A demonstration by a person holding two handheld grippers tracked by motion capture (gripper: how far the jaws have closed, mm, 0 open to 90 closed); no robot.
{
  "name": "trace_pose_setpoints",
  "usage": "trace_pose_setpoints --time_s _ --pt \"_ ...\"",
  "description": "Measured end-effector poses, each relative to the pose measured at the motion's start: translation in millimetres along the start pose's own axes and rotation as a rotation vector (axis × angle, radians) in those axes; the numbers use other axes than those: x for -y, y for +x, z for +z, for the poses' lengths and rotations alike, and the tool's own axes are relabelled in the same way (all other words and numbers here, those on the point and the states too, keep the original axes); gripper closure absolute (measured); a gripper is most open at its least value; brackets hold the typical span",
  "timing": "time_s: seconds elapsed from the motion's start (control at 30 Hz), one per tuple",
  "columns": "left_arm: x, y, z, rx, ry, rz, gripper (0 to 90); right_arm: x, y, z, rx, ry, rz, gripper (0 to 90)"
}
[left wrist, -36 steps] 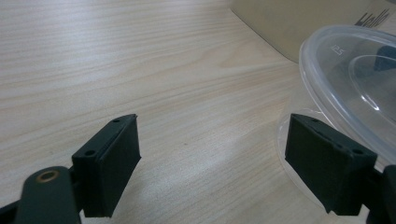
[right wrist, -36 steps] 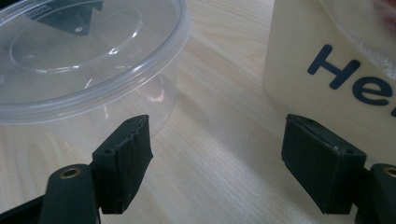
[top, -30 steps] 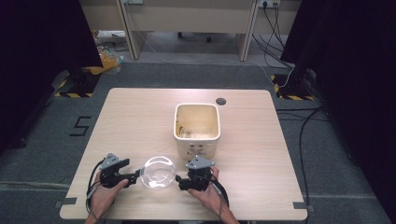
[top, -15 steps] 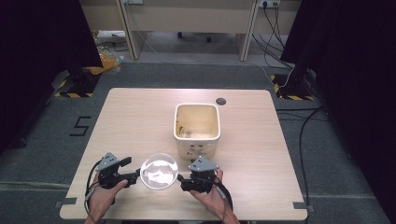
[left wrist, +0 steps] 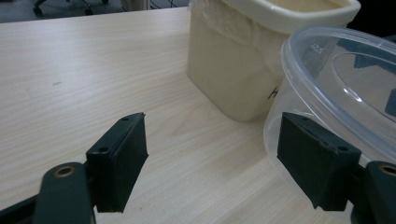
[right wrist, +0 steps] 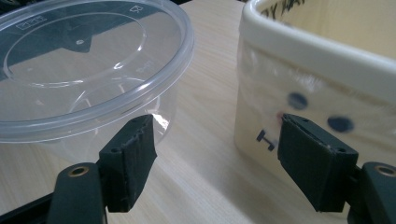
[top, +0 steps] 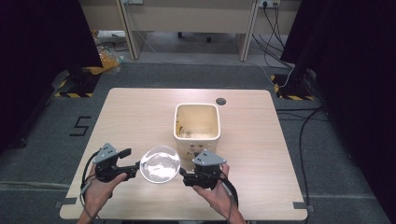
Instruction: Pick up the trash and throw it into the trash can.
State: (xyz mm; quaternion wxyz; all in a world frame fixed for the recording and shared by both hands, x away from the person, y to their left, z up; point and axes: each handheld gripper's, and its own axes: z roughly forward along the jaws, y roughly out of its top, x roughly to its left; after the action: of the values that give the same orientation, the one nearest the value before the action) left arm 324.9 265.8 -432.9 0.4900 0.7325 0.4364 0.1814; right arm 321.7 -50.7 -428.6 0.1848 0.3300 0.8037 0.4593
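The work in hand is the carrying of a clear round plastic container (top: 160, 163) with its lid on; it sits between the two grippers near the front edge of the wooden table (top: 140, 116), just in front of the cream square bin (top: 196, 144).

The left gripper (top: 132, 163) is at the container's left side and the right gripper (top: 184, 173) at its right side. In the left gripper view, the left gripper (left wrist: 210, 154) has its jaws well apart with only bare table between them; they have just been closing. One jaw lies against the wall of the container (left wrist: 336, 84), on the outside. In the right gripper view, the right gripper (right wrist: 215, 154) has its jaws also apart, nothing between them; one jaw touches the container (right wrist: 84, 60) below the lid's rim, and the other stands near the bin (right wrist: 317, 56); whether it touches the bin I cannot tell.

So neither gripper clamps the container; it seems to be squeezed between the two of them, one jaw on each side. It looks raised a little off the table, though this is hard to confirm.

As I judge it, the pick-up is done; what is left is to carry the container, probably to the bin, and release it. The lid is on; the bin holds only some small scraps.
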Motion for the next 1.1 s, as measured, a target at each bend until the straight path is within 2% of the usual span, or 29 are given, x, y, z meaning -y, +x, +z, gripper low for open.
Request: trace_pose_setpoints --time_s 0.23,0.4,0.6,0.8,0.97,1.0,1.1 --pt "-27.0 -0.2 -2.8 -0.006 -0.012 0.019 25.4 -27.2 -3.0 -7.7 0.043 0.023 -0.019 28.7" --pt "-47.1 1.7 -1.6 -0.007 -0.016 0.031 26.0 -43.4 -9.6 -9.3 0.058 0.024 -0.002 29.5" --pt "-66.0 5.5 5.6 0.000 -0.007 0.033 26.5 -58.7 -19.0 -13.9 0.062 0.009 0.024 29.9" --pt "-82.7 8.6 12.1 -0.016 -0.018 0.035 28.1 -74.3 -27.0 -14.4 0.082 0.012 0.015 29.9" --pt "-95.7 12.2 22.3 -0.023 -0.016 0.026 28.3 -87.0 -36.9 -13.7 0.097 0.003 0.028 29.9" --pt "-97.2 11.1 25.4 -0.024 -0.031 0.011 28.5 -89.2 -40.2 -12.9 0.099 0.007 0.031 29.9" --pt "-103.2 11.7 33.6 -0.028 -0.011 0.033 29.6 -92.0 -48.3 -10.9 0.122 0.007 0.028 30.0"
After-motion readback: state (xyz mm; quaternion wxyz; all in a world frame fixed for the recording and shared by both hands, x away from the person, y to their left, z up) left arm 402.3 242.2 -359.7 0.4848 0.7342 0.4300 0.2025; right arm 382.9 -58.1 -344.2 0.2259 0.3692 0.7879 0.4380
